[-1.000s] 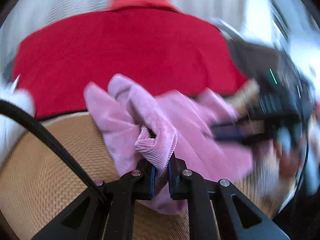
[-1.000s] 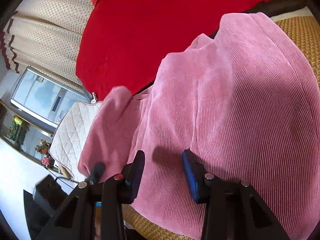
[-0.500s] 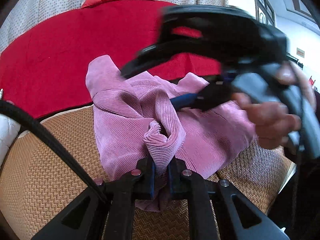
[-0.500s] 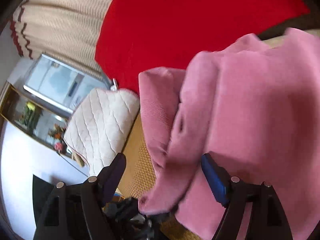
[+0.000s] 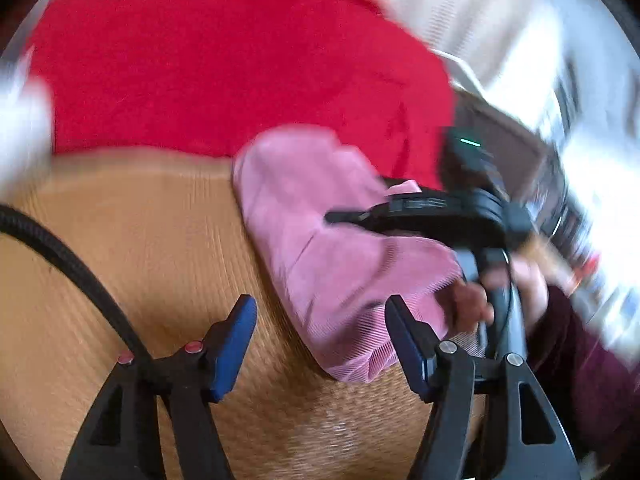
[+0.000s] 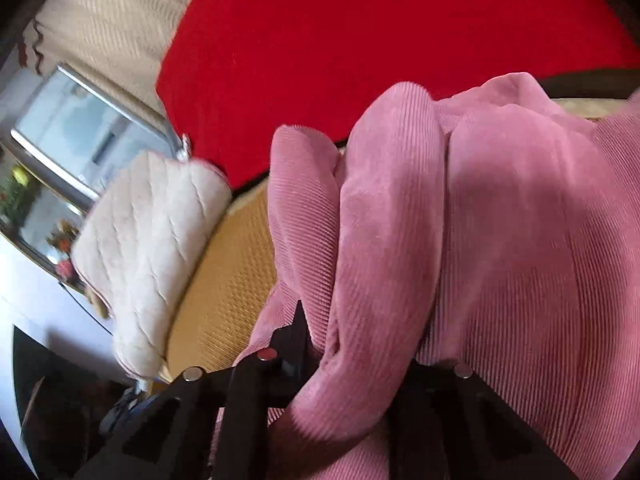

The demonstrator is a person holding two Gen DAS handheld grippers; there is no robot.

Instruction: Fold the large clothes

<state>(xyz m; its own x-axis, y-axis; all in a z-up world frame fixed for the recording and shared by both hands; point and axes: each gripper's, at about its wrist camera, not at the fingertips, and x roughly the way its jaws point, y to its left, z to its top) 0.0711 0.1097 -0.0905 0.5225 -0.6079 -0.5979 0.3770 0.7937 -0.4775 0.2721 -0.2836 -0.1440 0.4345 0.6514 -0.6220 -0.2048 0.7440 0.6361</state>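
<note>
Two views recorded the moment. Left wrist view: the left gripper (image 5: 320, 340) stood wide apart and empty above the woven mat (image 5: 140, 240), its blue pads clear of the pink corduroy garment (image 5: 332, 248), which lay bunched on the mat before a red cover (image 5: 220, 64). The right gripper (image 5: 340, 216) reached across the cloth, presumably to carry a fold; motion blur hid its jaws here. Right wrist view: corduroy folds draped over the fingers of the right gripper (image 6: 352, 344), so whether it was clamped could not be told. A quilted white cushion (image 6: 148, 248) lay beside the mat.
</note>
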